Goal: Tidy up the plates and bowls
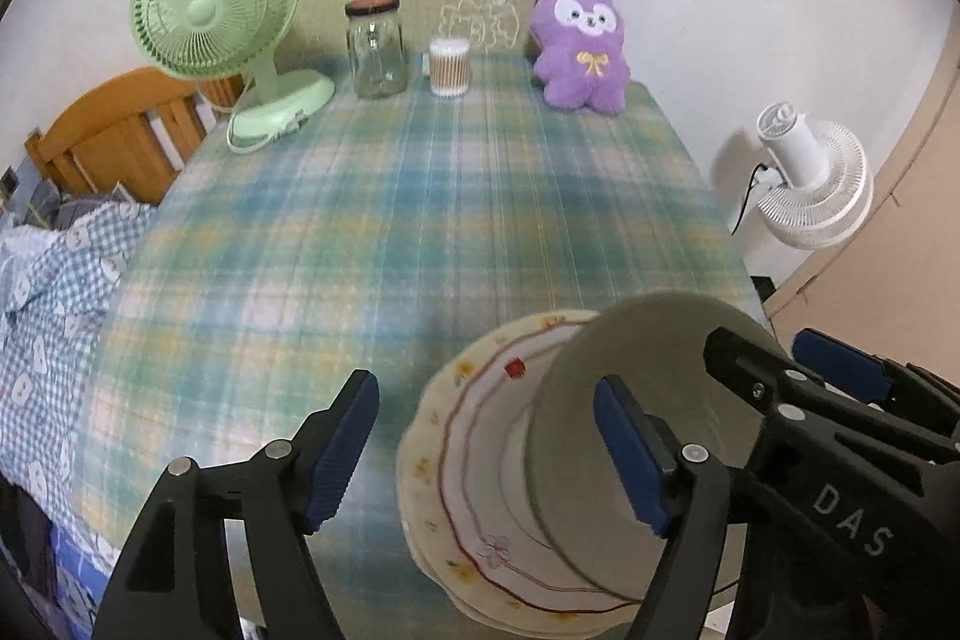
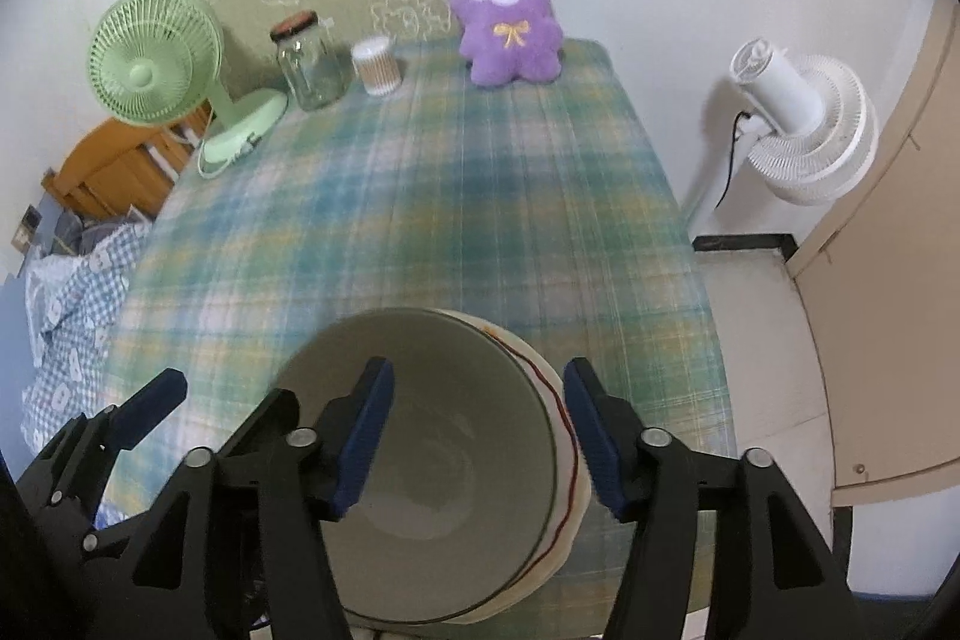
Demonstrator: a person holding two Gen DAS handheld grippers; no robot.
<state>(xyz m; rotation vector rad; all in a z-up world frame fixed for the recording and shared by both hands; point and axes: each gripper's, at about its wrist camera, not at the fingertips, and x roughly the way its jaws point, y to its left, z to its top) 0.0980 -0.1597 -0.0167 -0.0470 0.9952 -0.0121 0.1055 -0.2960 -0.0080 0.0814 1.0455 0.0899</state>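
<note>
The right gripper (image 2: 480,436) has its blue-padded jaws spread apart, one on each side of the near wall of a pale grey bowl (image 2: 432,490); whether either pad touches the bowl cannot be told; the bowl sits on a cream plate (image 2: 573,466) with a dark red line along its rim, at the near edge of a table under a green-and-blue plaid tablecloth (image 2: 420,220); the left gripper (image 2: 144,406) shows at lower left, just beside the bowl; along the far edge stand a green desk fan (image 2: 150,64), a glass jar (image 2: 309,67) with a dark lid, a cotton swab tub (image 2: 376,65) and a purple plush toy (image 2: 510,22); a white fan (image 2: 804,124) stands off the table to the right.
</note>
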